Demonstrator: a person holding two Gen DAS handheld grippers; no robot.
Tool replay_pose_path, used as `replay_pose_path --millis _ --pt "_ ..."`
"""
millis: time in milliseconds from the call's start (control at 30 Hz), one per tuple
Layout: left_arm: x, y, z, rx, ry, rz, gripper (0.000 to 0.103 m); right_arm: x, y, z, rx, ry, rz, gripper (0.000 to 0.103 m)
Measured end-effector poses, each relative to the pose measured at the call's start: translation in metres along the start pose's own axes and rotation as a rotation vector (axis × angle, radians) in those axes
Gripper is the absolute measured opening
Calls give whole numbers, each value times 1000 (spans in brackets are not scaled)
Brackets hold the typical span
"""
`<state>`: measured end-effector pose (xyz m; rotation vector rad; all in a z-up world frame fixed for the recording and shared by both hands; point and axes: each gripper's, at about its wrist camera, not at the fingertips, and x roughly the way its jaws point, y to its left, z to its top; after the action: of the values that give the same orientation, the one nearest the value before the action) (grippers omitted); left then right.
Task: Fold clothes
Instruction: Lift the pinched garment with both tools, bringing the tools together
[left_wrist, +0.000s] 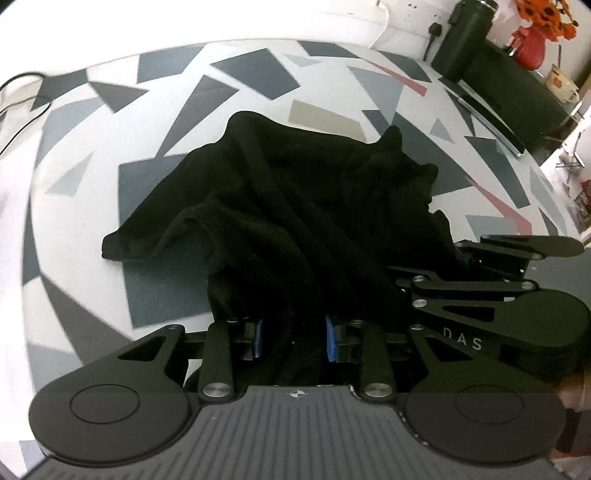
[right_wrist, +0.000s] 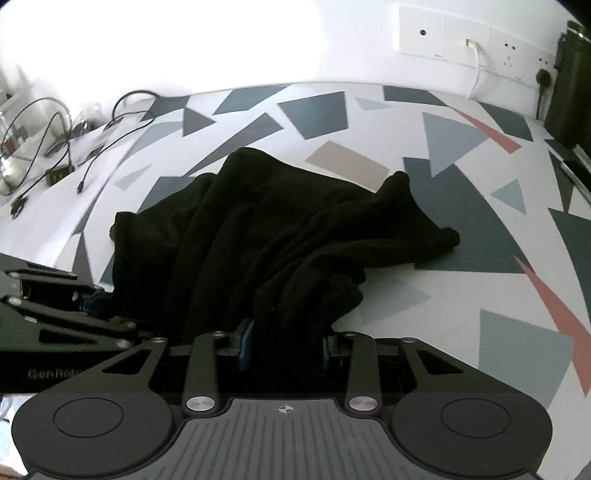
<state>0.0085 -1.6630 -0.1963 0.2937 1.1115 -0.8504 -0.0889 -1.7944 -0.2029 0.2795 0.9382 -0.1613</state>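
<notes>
- While it lies bunched up mid-tabletop (right_wrist: 461, 280), the black cloth (left_wrist: 295, 206) is pinched by the left gripper (left_wrist: 293, 341).
- The right gripper (right_wrist: 286, 345) pinches it too.

White wall (right_wrist: 258, 44) with sockets (right_wrist: 476, 37), geometric-patterned surface (right_wrist: 461, 295), cables (right_wrist: 55, 155) on the left, orange flowers (left_wrist: 546, 14), super bright light.

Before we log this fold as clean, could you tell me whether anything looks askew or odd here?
The black garment is bunched in heavy wrinkles on the patterned table, not spread flat. Both the left tongs and the right tongs grip cloth at its near edge, side by side. No spill or damage shows.
</notes>
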Motion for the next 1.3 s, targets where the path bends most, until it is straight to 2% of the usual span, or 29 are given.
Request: replay_pose_path --millis 300,467,633,800,1067,1300 --pt "-1 11 -6 -34 -48 -27 29 -2 -3 -7 -6 -30 37 32" --pt "-2 20 -5 -118 -47 -63 29 -4 -2 -2 12 20 41 31" --pt "0 14 -5 -48 -71 -36 29 -4 5 -8 -38 -5 22 32" --pt "3 17 -2 -46 -72 -47 29 -4 -4 -12 -36 -50 68 33" --pt "3 17 -2 -40 -78 -46 29 -4 -2 -10 -17 -47 53 32" --pt "2 18 -6 -52 -100 -47 28 -5 3 -6 20 -11 15 31"
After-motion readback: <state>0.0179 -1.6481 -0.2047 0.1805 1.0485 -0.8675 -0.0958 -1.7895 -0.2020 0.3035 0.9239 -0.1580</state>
